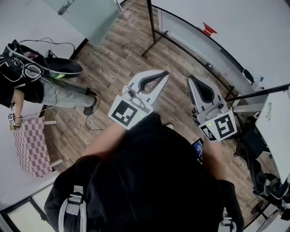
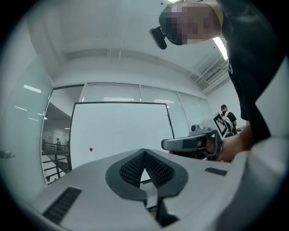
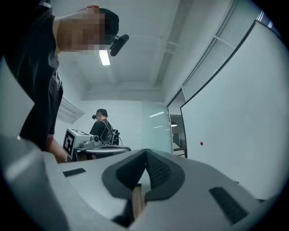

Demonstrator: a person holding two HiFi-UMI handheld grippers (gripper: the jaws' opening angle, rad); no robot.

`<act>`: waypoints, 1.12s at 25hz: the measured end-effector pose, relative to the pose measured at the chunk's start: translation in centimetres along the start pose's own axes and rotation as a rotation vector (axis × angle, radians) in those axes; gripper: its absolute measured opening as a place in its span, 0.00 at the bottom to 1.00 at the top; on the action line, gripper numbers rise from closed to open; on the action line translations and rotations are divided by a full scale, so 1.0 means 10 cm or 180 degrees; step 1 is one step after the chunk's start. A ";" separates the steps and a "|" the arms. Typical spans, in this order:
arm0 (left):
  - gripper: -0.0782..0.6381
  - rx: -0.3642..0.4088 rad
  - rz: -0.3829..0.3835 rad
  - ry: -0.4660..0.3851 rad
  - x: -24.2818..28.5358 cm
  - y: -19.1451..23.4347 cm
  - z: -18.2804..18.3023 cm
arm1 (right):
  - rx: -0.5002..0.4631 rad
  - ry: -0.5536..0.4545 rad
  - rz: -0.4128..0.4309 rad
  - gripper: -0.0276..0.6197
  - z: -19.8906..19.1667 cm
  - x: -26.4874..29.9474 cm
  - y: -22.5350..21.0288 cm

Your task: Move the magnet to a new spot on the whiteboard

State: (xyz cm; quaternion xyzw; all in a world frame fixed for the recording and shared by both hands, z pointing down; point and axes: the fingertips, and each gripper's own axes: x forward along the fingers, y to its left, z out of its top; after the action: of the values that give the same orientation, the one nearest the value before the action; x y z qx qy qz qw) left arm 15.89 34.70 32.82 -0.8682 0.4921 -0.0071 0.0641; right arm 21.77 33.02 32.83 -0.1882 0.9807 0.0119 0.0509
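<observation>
A small red magnet (image 2: 90,149) sits low on the left part of the whiteboard (image 2: 122,131), well ahead of my left gripper (image 2: 144,153), whose jaws are shut and empty. In the right gripper view the same magnet (image 3: 201,144) shows on the whiteboard (image 3: 239,126) to the right of my right gripper (image 3: 145,152), also shut on nothing. From the head view both grippers, left (image 1: 163,73) and right (image 1: 190,78), are held side by side at waist height, pointing toward the whiteboard (image 1: 235,22), where a red shape (image 1: 208,30) shows. Neither gripper touches the board.
Another person in black (image 1: 27,77) is at the left beside a pink checkered seat (image 1: 31,145), with cables on the wooden floor (image 1: 113,59). The whiteboard stand's dark leg (image 1: 152,27) stands ahead. A glass panel (image 1: 86,13) is at the top, and equipment (image 1: 258,149) at the right.
</observation>
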 end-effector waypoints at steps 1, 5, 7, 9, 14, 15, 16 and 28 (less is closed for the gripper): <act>0.11 -0.0010 0.0000 -0.0001 -0.01 -0.01 0.00 | 0.0002 0.0011 0.0000 0.04 0.00 -0.01 0.00; 0.11 -0.0042 0.0033 0.0026 -0.03 -0.04 -0.01 | -0.0022 0.0054 -0.0009 0.04 -0.02 -0.05 0.01; 0.11 -0.0062 0.0056 0.0041 -0.02 -0.04 -0.02 | -0.0088 0.0066 -0.0065 0.04 -0.01 -0.07 -0.01; 0.11 -0.0096 0.0075 0.0033 -0.01 -0.05 -0.01 | -0.0141 0.0079 -0.0119 0.04 0.00 -0.10 -0.03; 0.11 -0.0116 0.0122 0.0037 0.03 -0.04 0.03 | -0.0078 0.0094 -0.0090 0.04 0.02 -0.11 -0.09; 0.11 -0.0120 0.0126 0.0036 0.04 -0.02 0.03 | -0.0058 0.0106 -0.0089 0.04 0.01 -0.09 -0.11; 0.11 -0.0131 0.0128 0.0032 0.04 0.00 0.04 | -0.0034 0.0112 -0.0080 0.04 0.01 -0.07 -0.12; 0.11 -0.0159 0.0012 0.0047 0.09 0.65 -0.06 | -0.0026 0.0112 0.0021 0.04 -0.03 0.62 -0.14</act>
State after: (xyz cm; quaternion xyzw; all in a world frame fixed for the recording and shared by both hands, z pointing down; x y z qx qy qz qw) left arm 10.75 30.55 32.60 -0.8685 0.4942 -0.0012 0.0388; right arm 16.56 29.42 32.50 -0.1854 0.9820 0.0128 0.0329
